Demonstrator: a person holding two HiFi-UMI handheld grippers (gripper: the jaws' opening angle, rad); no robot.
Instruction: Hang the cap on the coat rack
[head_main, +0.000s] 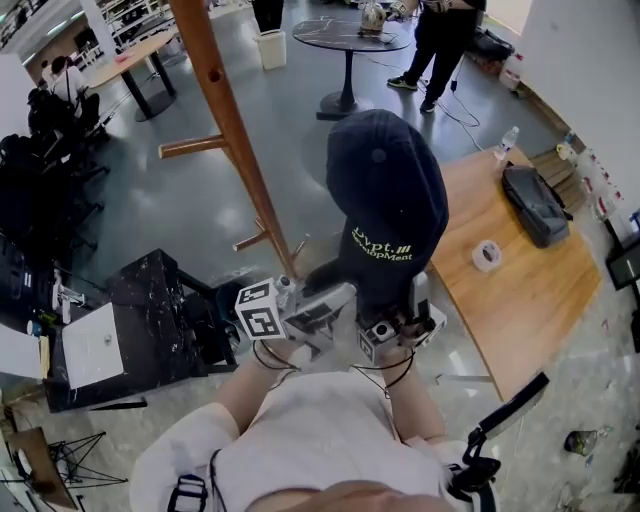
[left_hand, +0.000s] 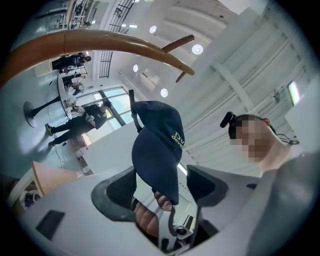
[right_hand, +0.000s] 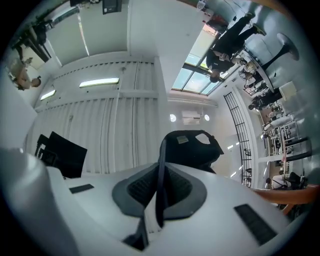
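Note:
A navy cap with yellow-green lettering is held up in front of me, brim down. My right gripper is shut on the brim, which shows as a thin dark edge pinched between the pads, with the cap's inside beyond them. My left gripper sits just left of it, its marker cube toward me. Its jaws stand wide open, and the cap hangs between and beyond them without touching the pads. The wooden coat rack with pegs rises at the left, and its pole arcs above the cap.
A wooden table at the right carries a tape roll and a black bag. A black cabinet stands at the lower left. Farther off are a round table, a white bin and a standing person.

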